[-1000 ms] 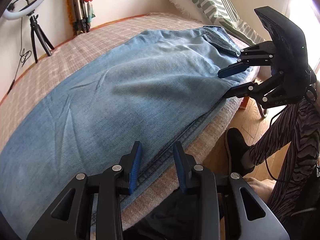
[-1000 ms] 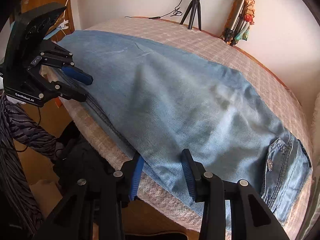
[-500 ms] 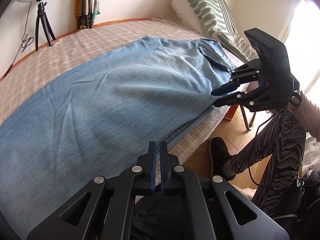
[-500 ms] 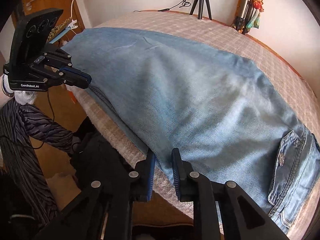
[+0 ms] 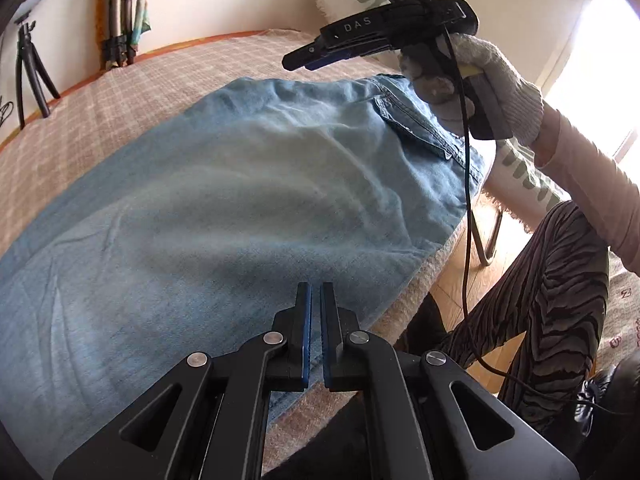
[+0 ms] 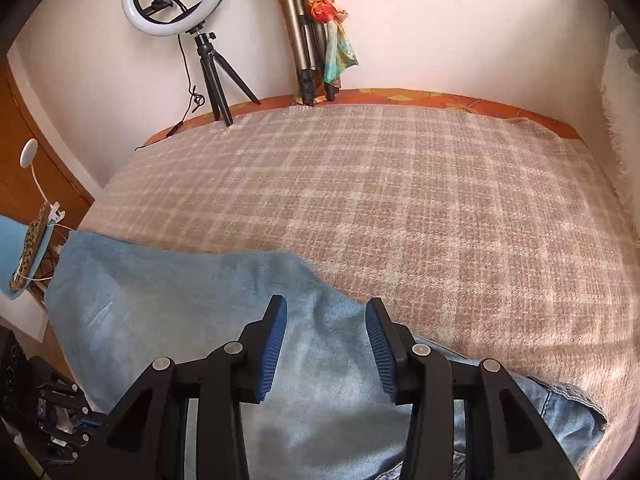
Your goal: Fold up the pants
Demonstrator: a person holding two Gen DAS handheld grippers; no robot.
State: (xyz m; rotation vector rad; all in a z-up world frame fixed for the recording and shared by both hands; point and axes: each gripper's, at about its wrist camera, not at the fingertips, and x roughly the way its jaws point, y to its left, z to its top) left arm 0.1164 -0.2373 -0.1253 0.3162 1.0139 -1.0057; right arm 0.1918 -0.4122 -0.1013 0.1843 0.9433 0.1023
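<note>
Hovering above jeans (image 5: 240,200), right tool (image 6: 326,344) spread apart — left tool (image 5: 316,312) nearly together, empty.

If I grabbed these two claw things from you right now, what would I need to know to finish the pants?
Left gripper: jaws nearly shut at the jeans' near edge; I can't tell whether denim is pinched.
Right gripper: open, holding nothing, above the jeans with its fingers pointing toward the far side of the bed.
Jeans: lying flat along the bed's near edge, back pocket at the right end.
Done: jeans laid out; no fold visible.
Left: probably grip the near edge with both grippers, fold, then smooth.
</note>
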